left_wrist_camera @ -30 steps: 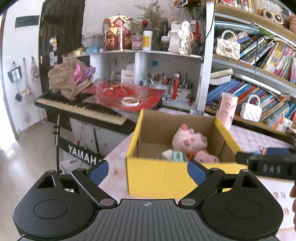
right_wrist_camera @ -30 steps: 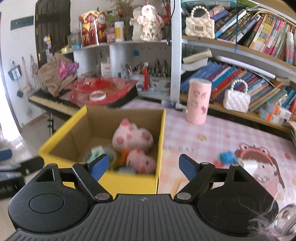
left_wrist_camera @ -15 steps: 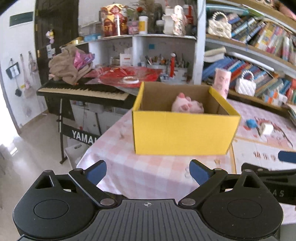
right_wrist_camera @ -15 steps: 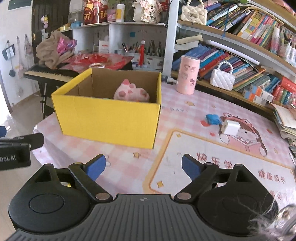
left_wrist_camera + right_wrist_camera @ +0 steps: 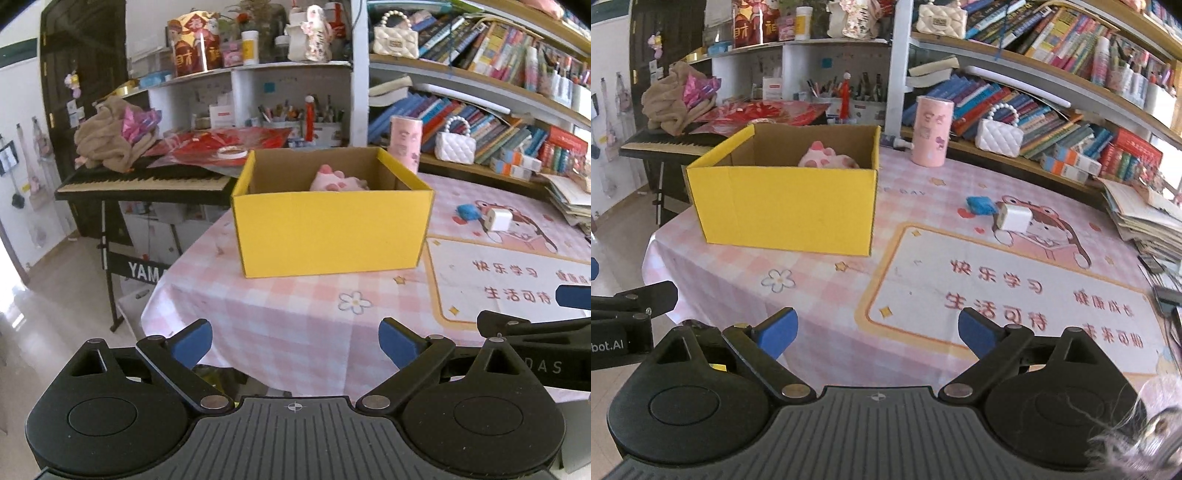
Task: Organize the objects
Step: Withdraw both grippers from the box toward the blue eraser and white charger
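A yellow cardboard box (image 5: 332,229) stands on the pink checked tablecloth (image 5: 280,317); it also shows in the right wrist view (image 5: 783,206). A pink plush toy (image 5: 338,179) lies inside it, partly hidden by the box wall, and shows in the right wrist view (image 5: 827,158) too. A blue object (image 5: 979,205) and a white charger cube (image 5: 1014,218) lie on the table right of the box. My left gripper (image 5: 295,343) is open and empty, back from the table's near edge. My right gripper (image 5: 877,332) is open and empty over the table's near edge.
A pink cylinder (image 5: 931,129) and a white quilted handbag (image 5: 999,133) stand behind the box by the bookshelves. A keyboard piano (image 5: 147,181) with cloth and red paper stands left of the table. A stack of books (image 5: 1145,225) sits at the right.
Both grippers have pulled back and down from above the box, staying open. The box and the toy now look farther away, and the table's front edge has come into view.
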The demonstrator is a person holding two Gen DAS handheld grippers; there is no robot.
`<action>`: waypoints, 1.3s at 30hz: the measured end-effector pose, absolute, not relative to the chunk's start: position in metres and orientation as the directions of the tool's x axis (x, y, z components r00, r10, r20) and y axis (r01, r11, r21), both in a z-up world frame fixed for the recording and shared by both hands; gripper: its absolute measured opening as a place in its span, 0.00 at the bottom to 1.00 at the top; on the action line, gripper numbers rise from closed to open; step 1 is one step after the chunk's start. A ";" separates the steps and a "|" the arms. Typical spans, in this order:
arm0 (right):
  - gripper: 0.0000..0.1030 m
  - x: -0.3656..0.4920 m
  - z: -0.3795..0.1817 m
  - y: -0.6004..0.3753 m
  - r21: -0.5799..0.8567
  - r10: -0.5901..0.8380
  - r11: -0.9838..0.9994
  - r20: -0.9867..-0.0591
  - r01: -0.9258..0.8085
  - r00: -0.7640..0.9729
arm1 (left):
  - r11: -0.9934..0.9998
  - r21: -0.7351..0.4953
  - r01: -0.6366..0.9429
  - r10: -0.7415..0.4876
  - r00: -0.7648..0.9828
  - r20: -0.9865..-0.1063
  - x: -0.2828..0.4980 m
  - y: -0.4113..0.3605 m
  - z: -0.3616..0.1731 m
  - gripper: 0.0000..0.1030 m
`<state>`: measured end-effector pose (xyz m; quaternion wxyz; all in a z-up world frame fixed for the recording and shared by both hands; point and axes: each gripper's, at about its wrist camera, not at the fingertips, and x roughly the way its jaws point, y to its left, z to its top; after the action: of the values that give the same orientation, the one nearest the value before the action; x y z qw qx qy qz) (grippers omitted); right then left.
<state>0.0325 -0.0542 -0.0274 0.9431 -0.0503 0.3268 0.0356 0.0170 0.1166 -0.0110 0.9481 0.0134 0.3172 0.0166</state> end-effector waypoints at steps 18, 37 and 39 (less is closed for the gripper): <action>0.93 0.002 -0.032 -0.116 -0.065 -0.124 0.992 -0.628 0.107 0.768 | 0.985 0.023 0.170 -0.119 0.773 -0.623 0.026 0.059 -0.017 0.96; 0.94 0.030 -0.036 -0.202 -0.071 -0.239 0.964 -0.663 0.258 0.709 | 0.952 0.006 0.305 -0.229 0.727 -0.648 0.080 -0.031 -0.025 0.96; 0.94 0.039 -0.037 -0.211 -0.072 -0.240 0.963 -0.671 0.261 0.701 | 0.951 0.004 0.309 -0.231 0.721 -0.653 0.087 -0.038 -0.027 0.96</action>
<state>0.0388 -0.2105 -0.0375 0.9222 0.0144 0.3618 -0.1360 0.0867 -0.0382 -0.0266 0.9259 0.0565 0.3439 -0.1458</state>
